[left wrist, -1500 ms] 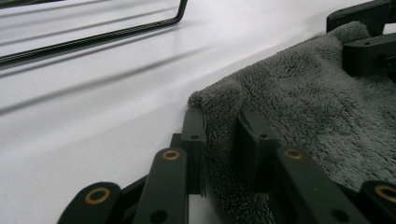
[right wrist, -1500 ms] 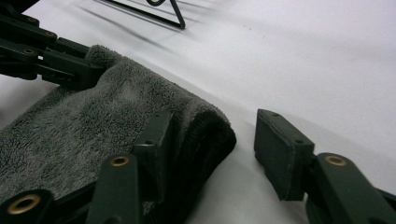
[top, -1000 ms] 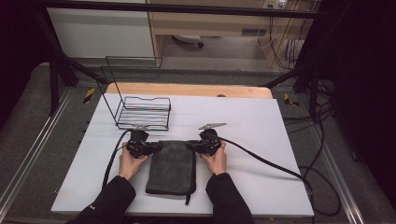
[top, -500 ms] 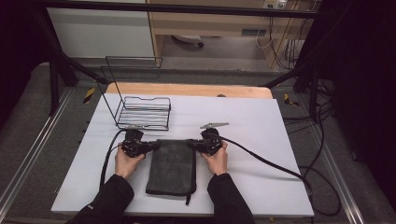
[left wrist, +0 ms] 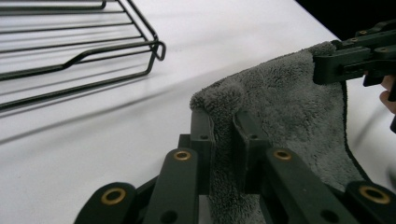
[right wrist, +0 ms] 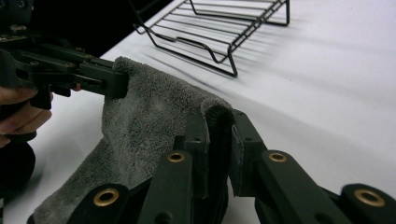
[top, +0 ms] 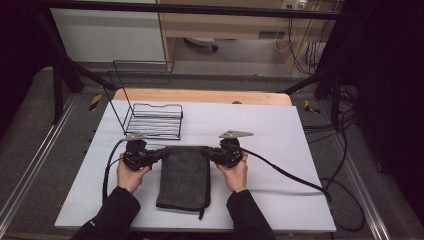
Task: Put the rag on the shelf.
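White table [top: 280, 150]: one grey towel [top: 185, 175], one wire rack [top: 152, 120], two grippers.

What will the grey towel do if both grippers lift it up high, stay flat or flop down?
Probably flop: the grey towel already sags between the left gripper and right gripper pinching its far corners. It looks fluffy and thin, so likely light. The fuzzy pile probably keeps it from slipping.

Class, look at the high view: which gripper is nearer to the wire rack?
Left. The left gripper sits just below the wire rack; the right gripper is farther right, across the towel.
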Motion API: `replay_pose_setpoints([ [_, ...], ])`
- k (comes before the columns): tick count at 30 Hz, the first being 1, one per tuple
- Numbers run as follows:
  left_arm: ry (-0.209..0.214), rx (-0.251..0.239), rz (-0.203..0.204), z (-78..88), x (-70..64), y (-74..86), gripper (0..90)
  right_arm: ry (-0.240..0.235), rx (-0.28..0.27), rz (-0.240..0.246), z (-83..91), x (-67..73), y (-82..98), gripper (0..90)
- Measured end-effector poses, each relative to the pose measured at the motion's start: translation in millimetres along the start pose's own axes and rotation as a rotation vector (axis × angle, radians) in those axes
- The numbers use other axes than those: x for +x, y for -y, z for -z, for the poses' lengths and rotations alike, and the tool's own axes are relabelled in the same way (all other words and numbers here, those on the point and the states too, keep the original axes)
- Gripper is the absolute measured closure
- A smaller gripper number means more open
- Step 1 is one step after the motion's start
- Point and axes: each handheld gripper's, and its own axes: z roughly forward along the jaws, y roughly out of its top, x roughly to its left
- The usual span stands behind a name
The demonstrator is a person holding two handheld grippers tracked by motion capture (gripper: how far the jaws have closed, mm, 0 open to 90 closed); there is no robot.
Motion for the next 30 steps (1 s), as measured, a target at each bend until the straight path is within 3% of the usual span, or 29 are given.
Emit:
replay_pose_setpoints([
  [6,0.004,-0.05,-0.038,13.5,-10.0,-2.2,79.9,-0.005,-0.047,0.044,10.7,10.5,-3.9,80.4],
  [14,0.009,-0.101,-0.082,24.9,-22.7,-7.4,80.0,-0.019,-0.101,0.068,27.3,19.7,-10.9,80.5],
  [30,0.031,-0.212,-0.12,48.3,-44.1,-18.4,80.0,-0.019,-0.193,0.141,56.9,39.9,-26.4,80.6],
])
